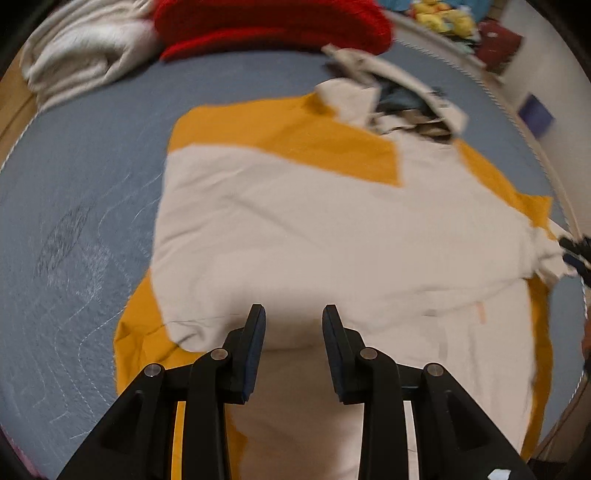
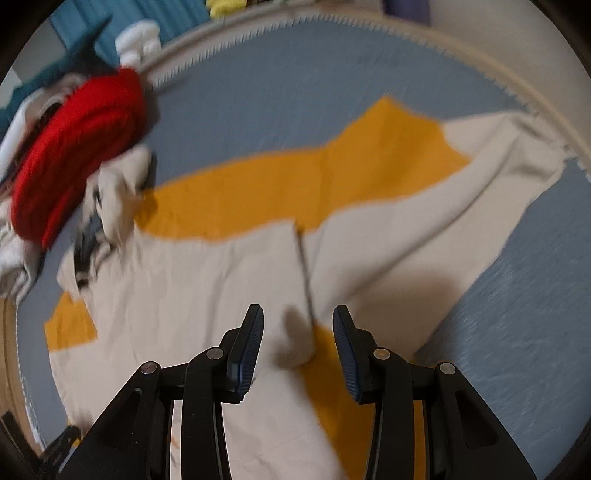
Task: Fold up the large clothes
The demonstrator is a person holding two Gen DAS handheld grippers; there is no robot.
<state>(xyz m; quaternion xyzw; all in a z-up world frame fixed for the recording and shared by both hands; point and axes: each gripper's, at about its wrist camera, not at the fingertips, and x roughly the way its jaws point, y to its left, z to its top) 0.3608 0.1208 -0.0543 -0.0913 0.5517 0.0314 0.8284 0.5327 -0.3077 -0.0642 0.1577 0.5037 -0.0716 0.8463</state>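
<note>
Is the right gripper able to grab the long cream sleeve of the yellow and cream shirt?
Probably yes. The right gripper is open above the yellow and cream shirt, and the long cream sleeve stretches out just ahead on the grey-blue bedcover with nothing lying over it.

Left wrist view: low over the cream-and-orange garment, facing along it toward the red knit pile at the bed's far end. Right wrist view: equally close, angled across the same garment (red pile at left). Shared: garment, grey bed cover.
</note>
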